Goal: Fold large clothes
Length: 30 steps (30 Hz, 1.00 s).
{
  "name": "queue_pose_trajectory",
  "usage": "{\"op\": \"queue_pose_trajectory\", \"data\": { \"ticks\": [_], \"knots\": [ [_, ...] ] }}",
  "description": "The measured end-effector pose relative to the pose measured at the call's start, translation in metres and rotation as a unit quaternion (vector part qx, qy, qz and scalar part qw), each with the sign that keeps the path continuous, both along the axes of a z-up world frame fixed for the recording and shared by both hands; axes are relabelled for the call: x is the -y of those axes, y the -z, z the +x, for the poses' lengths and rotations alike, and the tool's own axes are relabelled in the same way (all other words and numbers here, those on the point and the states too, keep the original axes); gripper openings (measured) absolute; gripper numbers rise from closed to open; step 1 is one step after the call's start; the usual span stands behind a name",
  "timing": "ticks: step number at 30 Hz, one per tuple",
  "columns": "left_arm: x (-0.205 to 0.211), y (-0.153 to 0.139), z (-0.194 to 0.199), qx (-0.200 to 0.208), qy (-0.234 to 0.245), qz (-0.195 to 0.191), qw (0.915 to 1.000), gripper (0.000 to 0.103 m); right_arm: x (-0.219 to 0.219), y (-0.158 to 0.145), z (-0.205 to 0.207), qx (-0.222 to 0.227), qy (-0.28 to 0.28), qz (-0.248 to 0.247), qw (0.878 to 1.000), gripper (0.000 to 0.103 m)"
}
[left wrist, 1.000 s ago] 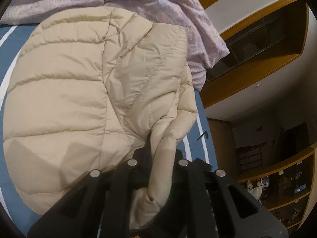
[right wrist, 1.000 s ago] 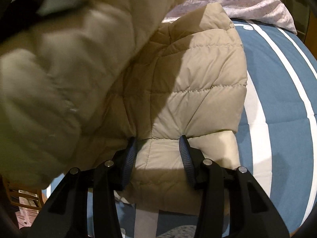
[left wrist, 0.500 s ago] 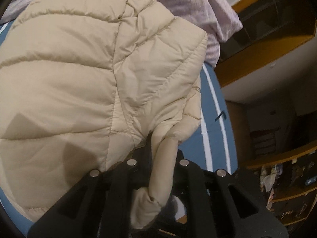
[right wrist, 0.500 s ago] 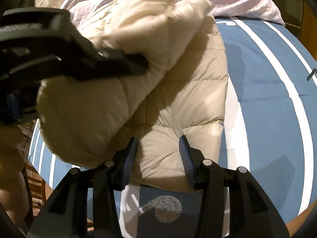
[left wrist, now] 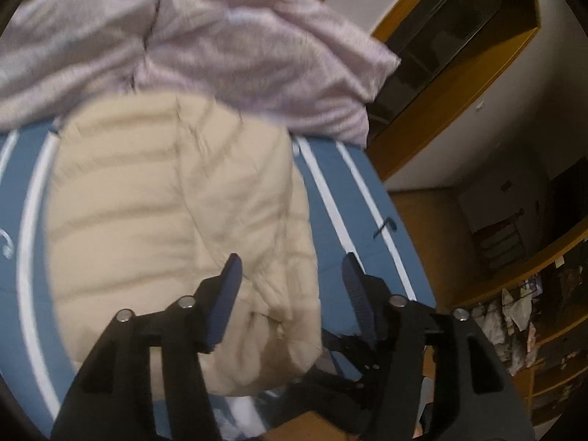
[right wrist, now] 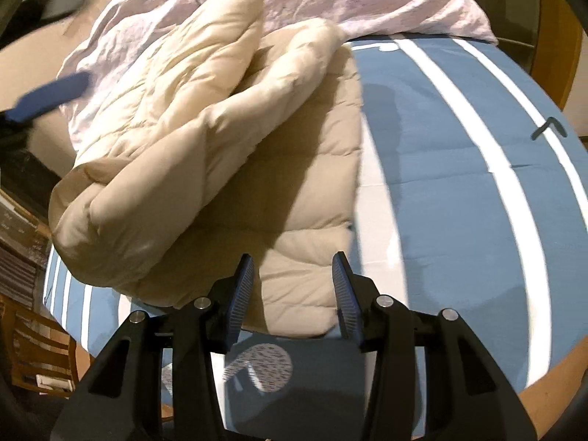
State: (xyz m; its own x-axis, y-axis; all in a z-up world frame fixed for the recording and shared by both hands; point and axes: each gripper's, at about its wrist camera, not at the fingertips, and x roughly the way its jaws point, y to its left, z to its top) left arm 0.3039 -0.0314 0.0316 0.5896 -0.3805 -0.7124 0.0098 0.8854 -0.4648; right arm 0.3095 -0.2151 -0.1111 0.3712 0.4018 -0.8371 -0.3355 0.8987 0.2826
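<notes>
A blue bedcover with white stripes spreads ahead of both tools, and a wrinkled lilac sheet is bunched at its far end. On the cover lies the beige quilted jacket, folded over itself, one puffy layer heaped on a flatter one.

The left gripper has its jaws spread wide and holds nothing; the jacket's near right corner sits in the gap between the blue pads, seemingly below them, though the view is blurred and contact cannot be judged. To the right of this tool, striped cover runs bare to the bed's edge, with wooden shelving beyond.

The right gripper is also parted and empty, its fingers framing the jacket's near hem without pinching it. To its right the cover lies bare out to the rounded edge; to its left the heaped fold rises.
</notes>
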Motion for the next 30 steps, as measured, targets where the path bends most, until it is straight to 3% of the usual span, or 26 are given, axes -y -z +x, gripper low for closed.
{"op": "queue_pose_trajectory", "data": {
  "ticks": [5,8,13,18,30],
  "knots": [
    [-0.039,-0.020,-0.005,0.026,-0.054,0.049,0.9970,0.062,0.017,-0.011,-0.002,0.008,0.031,-0.006,0.999,0.047],
    [-0.070,-0.008,-0.002,0.014,-0.101,0.090,0.9907,0.062,0.026,-0.016,0.002,0.014,0.046,-0.012,0.999,0.047],
    [-0.115,0.035,0.003,-0.042,-0.165,0.084,0.9818,0.062,0.035,-0.018,0.020,0.021,0.062,-0.023,0.998,0.047],
    [-0.112,0.070,0.008,-0.071,-0.153,0.070,0.9833,0.061,0.039,-0.025,0.029,0.031,0.074,-0.032,0.996,0.047],
    [-0.074,0.104,0.014,-0.083,-0.108,0.073,0.9880,0.061,0.020,-0.061,0.045,0.064,0.072,-0.017,0.995,0.047]
  ]
}}
